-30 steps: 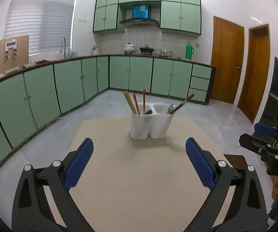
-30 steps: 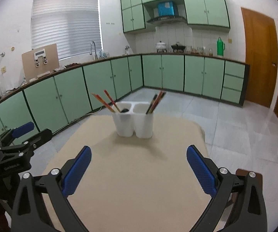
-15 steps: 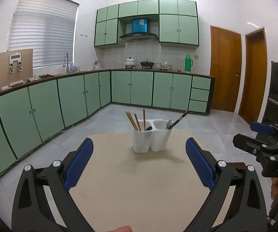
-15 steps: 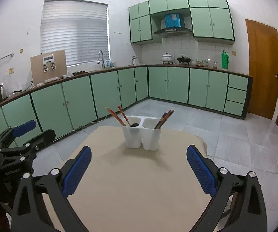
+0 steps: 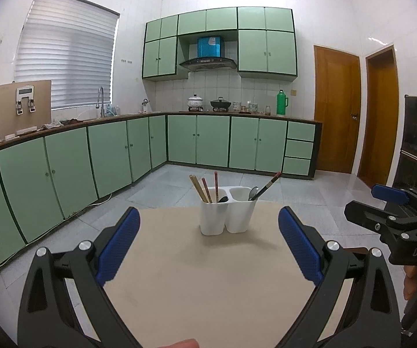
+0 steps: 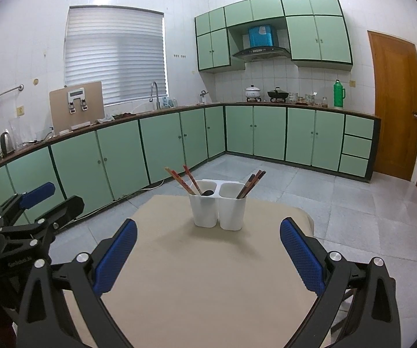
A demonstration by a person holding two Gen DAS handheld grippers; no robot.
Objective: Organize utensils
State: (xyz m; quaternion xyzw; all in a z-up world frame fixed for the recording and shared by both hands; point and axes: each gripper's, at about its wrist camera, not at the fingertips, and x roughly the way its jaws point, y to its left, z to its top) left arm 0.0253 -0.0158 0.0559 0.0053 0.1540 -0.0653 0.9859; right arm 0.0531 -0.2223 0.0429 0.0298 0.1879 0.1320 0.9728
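A white two-compartment utensil holder [image 5: 227, 214] [image 6: 217, 208] stands upright near the far edge of a beige table [image 5: 202, 275] [image 6: 208, 275]. Its left compartment holds chopsticks [image 5: 201, 187] [image 6: 183, 181] and a dark spoon [image 5: 223, 199]. Its right compartment holds a metal spoon [image 5: 253, 192] and dark chopsticks [image 5: 267, 185] [image 6: 250, 184]. My left gripper [image 5: 208, 245] is open and empty, back from the holder. My right gripper [image 6: 208, 253] is open and empty, also back from the holder. Each gripper shows at the other view's edge [image 5: 393, 220] [image 6: 25, 217].
Green kitchen cabinets [image 5: 107, 150] run along the left and back walls under a countertop with a sink, pots and a green thermos [image 5: 281, 102]. Wooden doors [image 5: 337, 108] stand at the right. Grey tiled floor [image 6: 353, 203] surrounds the table.
Both grippers have tilted upward and drawn back from the holder, which now sits lower and smaller in each view. Both stayed open and empty.
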